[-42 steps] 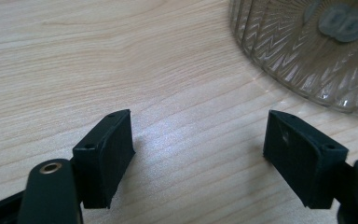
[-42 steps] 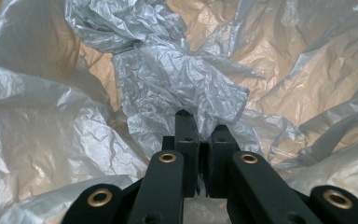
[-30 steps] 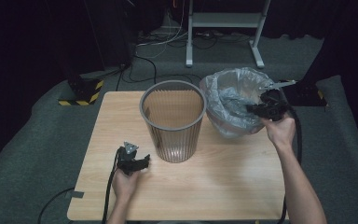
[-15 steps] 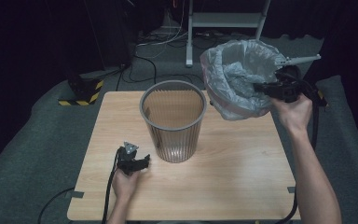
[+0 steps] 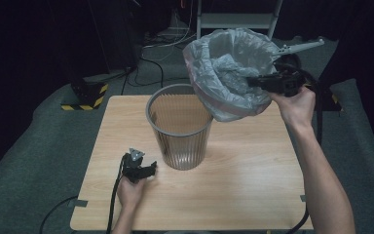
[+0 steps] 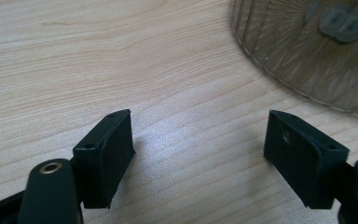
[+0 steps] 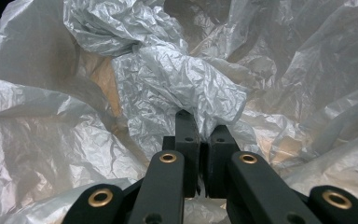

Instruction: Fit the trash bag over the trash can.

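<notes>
From the high view, the right gripper holds a crinkled grey plastic bag up in the air, above and just to the right of the ribbed grey bin that stands near the middle of the wooden table. The bag's mouth gapes toward the left and its lower edge hangs over the bin's right rim, which looks like a way of lining it up to be dropped in as a liner. The left gripper rests low on the table at the near left of the bin, probably waiting to steady the bin or pull the bag's edge. In the left gripper view, the jaws stand wide apart with nothing between them, bare wood below and the bin's ribbed wall at the far right. In the right gripper view, the jaws are pinched together on a fold of the bag, whose wrinkled film spreads all around.
</notes>
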A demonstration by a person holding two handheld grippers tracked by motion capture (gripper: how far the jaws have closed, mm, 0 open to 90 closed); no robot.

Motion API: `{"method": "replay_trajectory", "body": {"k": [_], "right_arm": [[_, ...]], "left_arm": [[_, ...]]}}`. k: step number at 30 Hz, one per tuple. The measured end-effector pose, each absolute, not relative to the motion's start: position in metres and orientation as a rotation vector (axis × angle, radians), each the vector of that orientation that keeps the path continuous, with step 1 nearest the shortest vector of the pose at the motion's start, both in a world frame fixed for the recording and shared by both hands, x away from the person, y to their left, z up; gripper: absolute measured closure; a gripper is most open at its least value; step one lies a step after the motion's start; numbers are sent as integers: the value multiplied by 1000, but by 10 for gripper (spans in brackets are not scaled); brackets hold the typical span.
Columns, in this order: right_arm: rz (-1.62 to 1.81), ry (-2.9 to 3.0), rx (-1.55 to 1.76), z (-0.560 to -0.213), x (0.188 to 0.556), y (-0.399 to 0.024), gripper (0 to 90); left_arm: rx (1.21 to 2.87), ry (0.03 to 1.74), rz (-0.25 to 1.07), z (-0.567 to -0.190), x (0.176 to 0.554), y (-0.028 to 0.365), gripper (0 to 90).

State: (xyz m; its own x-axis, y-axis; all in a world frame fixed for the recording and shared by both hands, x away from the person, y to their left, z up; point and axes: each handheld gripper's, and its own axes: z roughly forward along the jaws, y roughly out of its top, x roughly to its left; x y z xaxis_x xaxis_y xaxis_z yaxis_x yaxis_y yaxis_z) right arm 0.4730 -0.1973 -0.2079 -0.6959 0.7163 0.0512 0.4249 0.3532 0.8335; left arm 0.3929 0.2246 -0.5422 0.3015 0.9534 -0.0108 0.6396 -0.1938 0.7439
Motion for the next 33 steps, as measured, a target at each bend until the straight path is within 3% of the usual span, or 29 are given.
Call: {"method": "replay_trajectory", "body": {"k": [13,33], "right_arm": [[1277,2420,894,-209,480,-138,864],[1230,2613,824,-252,493,-74,863]], "left_arm": [[1922,1418,617,-542,393,225,243],[1920,1418,618,-542,393,225,243]]}}
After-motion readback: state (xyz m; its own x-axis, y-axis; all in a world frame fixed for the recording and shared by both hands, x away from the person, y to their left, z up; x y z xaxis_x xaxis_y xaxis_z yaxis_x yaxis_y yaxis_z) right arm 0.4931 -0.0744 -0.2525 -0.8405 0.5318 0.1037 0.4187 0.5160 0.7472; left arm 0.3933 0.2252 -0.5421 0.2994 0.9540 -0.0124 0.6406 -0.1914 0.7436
